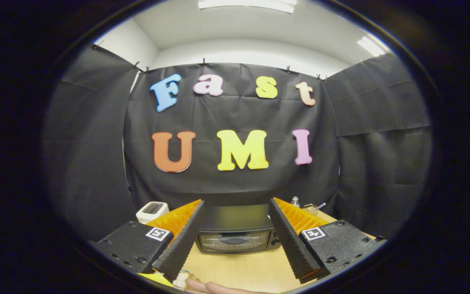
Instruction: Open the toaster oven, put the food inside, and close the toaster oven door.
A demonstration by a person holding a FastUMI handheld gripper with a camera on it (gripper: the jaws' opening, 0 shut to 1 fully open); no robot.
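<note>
A black toaster oven (235, 234) stands on the wooden table (243, 267) beyond my fingers, its glass door shut and its handle across the front. My gripper (237, 204) is open, raised above the table, with nothing between its two black ribbed fingers (184, 241). The oven shows in the gap between them. Below the left finger, near me, lies a pale piece of food (181, 280) on something yellow (153, 277). A hand (214, 288) reaches in beside it.
A white toaster (152, 211) sits on the table left of the oven. Behind the oven to the right stand a small bottle (295, 201) and a wire basket (312, 208). Bare wooden tabletop lies in front of the oven.
</note>
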